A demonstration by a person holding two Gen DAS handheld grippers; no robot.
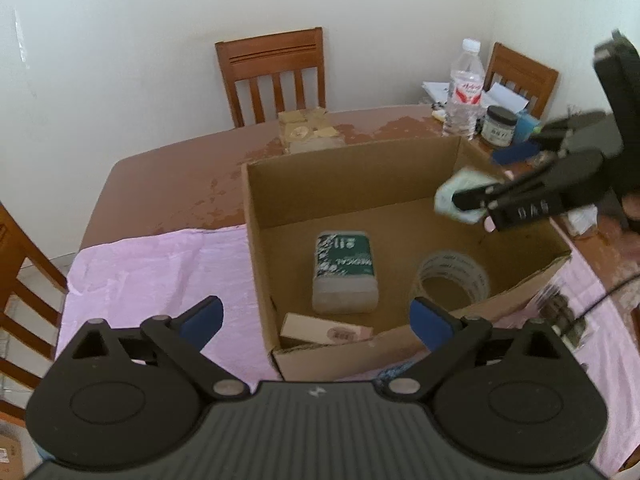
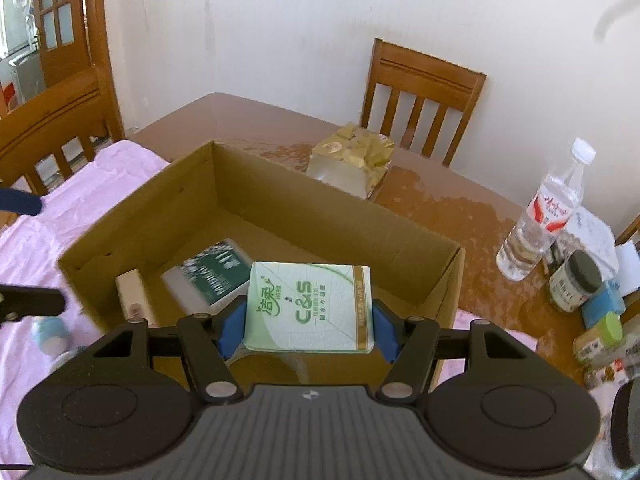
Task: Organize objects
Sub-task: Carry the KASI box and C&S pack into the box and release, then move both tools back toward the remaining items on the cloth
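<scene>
Tissue pack (image 2: 310,306) between right fingers (image 2: 231,330), above box (image 2: 336,216)

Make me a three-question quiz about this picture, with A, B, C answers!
1. Where is the tape roll? A in the box B on a chair C on the floor
2. How many things lie on the bottom of the box? A one B three C six
3. What is the right tool doing? A holding a tissue pack B hanging open C gripping a bottle

Answers: 1 A, it sits on the box floor. 2 B, tape roll, green pack, small carton. 3 A, both pads press the pack's sides.
</scene>
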